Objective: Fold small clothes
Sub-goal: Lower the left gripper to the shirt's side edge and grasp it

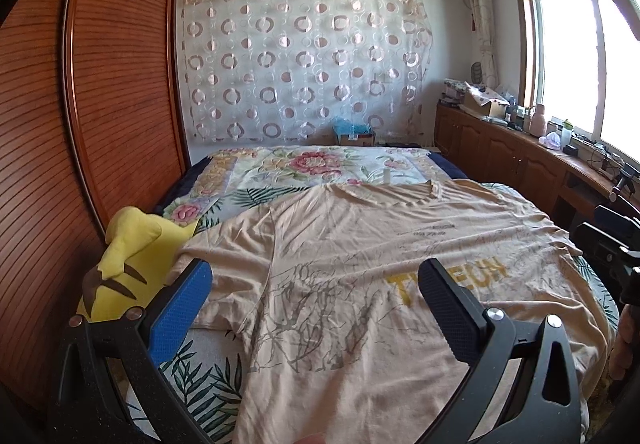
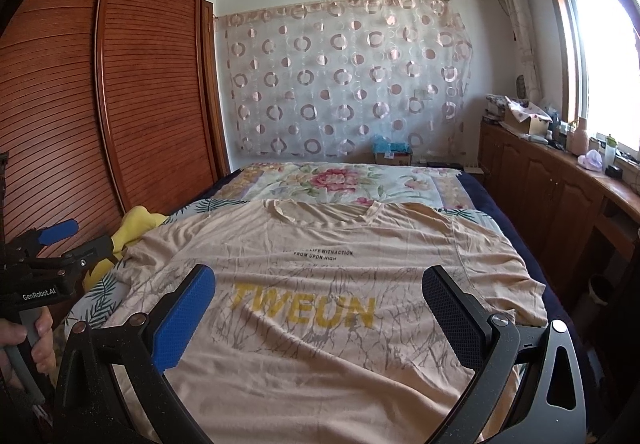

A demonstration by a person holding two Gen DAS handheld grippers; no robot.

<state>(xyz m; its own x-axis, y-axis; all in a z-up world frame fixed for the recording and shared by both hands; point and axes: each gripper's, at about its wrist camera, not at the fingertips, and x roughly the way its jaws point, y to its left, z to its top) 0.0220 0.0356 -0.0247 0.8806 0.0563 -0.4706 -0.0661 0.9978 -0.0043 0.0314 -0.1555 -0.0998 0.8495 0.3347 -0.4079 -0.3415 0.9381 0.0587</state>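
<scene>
A beige T-shirt point(image 1: 352, 244) point(image 2: 320, 256) with yellow letters lies spread flat, front up, on the bed, its collar at the far end. My left gripper point(image 1: 316, 284) hovers open above the shirt's left half near the left sleeve, nothing between its fingers. My right gripper point(image 2: 320, 288) is open too, over the lower middle of the shirt by the yellow print. Seen from the right wrist, the left gripper point(image 2: 60, 240) is at the far left, held by a hand point(image 2: 28, 340).
A yellow plush toy point(image 1: 132, 268) lies at the bed's left edge, touching the shirt's sleeve. A floral bedspread point(image 2: 340, 180) covers the far half. A wooden wardrobe point(image 1: 100, 84) runs along the left, low cabinets point(image 2: 560, 196) with clutter along the right under a window.
</scene>
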